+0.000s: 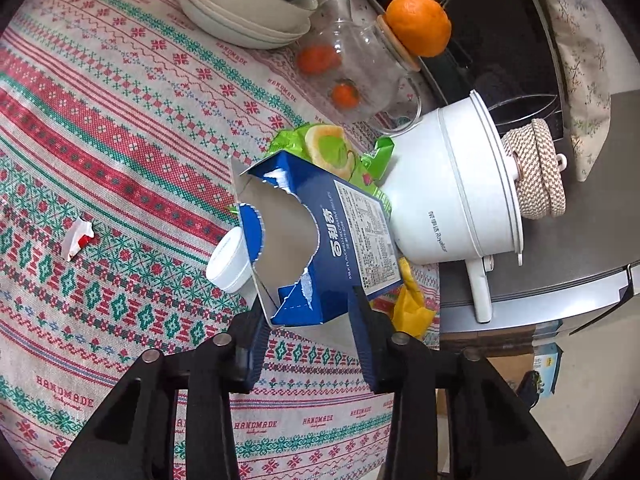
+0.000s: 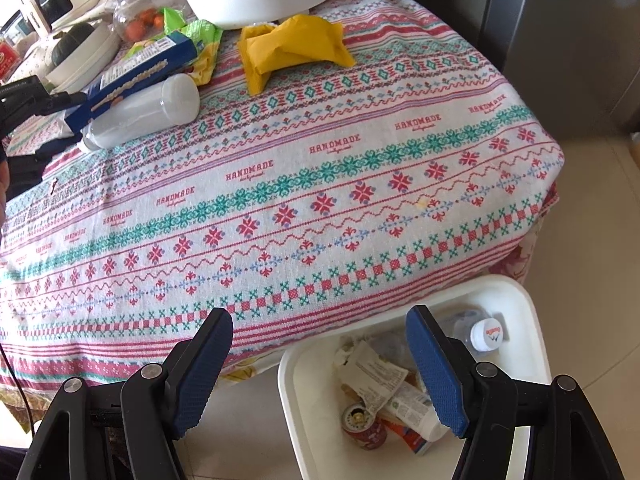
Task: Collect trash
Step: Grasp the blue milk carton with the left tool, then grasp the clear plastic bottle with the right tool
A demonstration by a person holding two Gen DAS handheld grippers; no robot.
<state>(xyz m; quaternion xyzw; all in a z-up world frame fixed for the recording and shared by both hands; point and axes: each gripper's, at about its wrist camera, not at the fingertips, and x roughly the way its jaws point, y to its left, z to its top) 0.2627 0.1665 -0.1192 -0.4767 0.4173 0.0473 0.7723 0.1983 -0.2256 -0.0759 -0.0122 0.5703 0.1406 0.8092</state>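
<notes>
A torn blue carton [image 1: 344, 240] lies tilted on the patterned tablecloth [image 1: 120, 128], and my left gripper [image 1: 308, 316] is shut on its near end, a pad against each side. A white plastic bottle [image 1: 230, 260] lies against the carton's left side. Behind the carton sit a green wrapper [image 1: 332, 148] and a yellow wrapper [image 1: 412, 304]. A red-and-white scrap [image 1: 78, 238] lies alone at the left. My right gripper [image 2: 320, 344] hangs open and holds nothing, over the table's near edge and the white bin [image 2: 532, 320]. In the right wrist view the carton [image 2: 132, 80], bottle [image 2: 148, 110] and yellow wrapper [image 2: 288, 46] lie at the far side.
A white electric pot [image 1: 452, 192] stands right of the carton. A glass jar [image 1: 360, 68] of small oranges has an orange [image 1: 418, 26] on its lid. Stacked bowls [image 1: 240, 20] stand at the back. The bin on the floor holds a can [image 2: 364, 426], papers and a bottle.
</notes>
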